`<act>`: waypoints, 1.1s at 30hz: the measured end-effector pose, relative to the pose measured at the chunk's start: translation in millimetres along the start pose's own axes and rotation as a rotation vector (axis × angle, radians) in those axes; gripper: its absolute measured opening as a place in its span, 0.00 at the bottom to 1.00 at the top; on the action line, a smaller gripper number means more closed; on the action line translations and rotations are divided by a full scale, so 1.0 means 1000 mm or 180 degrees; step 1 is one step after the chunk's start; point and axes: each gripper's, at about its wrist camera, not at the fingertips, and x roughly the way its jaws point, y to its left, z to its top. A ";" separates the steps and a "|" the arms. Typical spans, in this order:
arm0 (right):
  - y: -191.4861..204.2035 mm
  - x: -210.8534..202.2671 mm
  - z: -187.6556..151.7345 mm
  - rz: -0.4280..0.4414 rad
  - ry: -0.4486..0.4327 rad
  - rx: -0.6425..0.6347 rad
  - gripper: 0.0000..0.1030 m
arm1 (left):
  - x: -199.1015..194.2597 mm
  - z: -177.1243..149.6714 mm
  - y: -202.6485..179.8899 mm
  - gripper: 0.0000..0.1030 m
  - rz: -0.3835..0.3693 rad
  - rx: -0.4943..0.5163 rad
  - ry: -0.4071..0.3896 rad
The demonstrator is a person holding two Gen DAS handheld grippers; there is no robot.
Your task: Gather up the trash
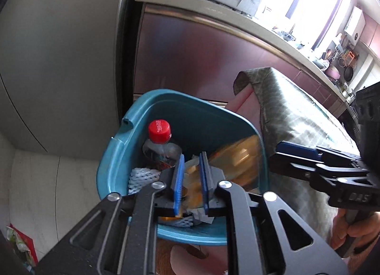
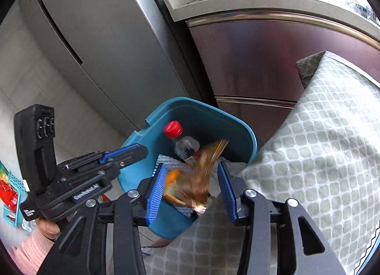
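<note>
Bin [image 1: 133,156]: glossy teal plastic, rounded corners.
Bottle [image 1: 159,142]: crumpled clear plastic, red ribbed cap.
Wrapper [image 2: 199,175]: orange, blurred.
Left claw [image 1: 191,180]: spread, empty.
Right claw [image 2: 193,190]: spread, empty.
Tablecloth [image 2: 320,156]: grey-green lattice weave.

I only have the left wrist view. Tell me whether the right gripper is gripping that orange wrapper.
Observer: No. The right wrist view shows the right gripper wide open. The orange wrapper is a blur in the gap, over the blue bin.
Operator: Check that view for more trash.
Observer: A teal basket holding red packets sits low at its far left edge.
Operator: Report the bin's near rim.
Observer: The checked tablecloth covers the near right part of the rim there.
</note>
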 end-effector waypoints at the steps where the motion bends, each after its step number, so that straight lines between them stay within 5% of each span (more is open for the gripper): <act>1: 0.001 0.001 0.000 0.0003 -0.0001 -0.0002 0.46 | 0.002 0.000 0.001 0.14 0.0008 -0.0008 0.0007; 3: 0.000 -0.003 -0.002 -0.0004 -0.0020 -0.0007 0.47 | 0.000 -0.003 0.002 0.15 -0.0025 -0.0026 -0.0012; 12: -0.007 -0.044 -0.022 0.0065 -0.0388 0.0004 0.59 | -0.047 -0.023 -0.020 0.49 0.0048 0.0182 -0.0349; 19: -0.002 -0.100 -0.067 -0.0313 -0.0912 -0.0085 0.77 | -0.098 -0.045 -0.054 0.94 0.0241 0.0413 -0.0767; 26: 0.003 -0.144 -0.115 -0.0846 -0.1406 -0.0099 0.94 | -0.136 -0.077 -0.096 0.94 0.0402 0.0699 -0.1087; 33: 0.014 -0.172 -0.155 -0.1185 -0.1720 -0.0113 0.94 | -0.166 -0.103 -0.121 0.95 0.0453 0.0775 -0.1337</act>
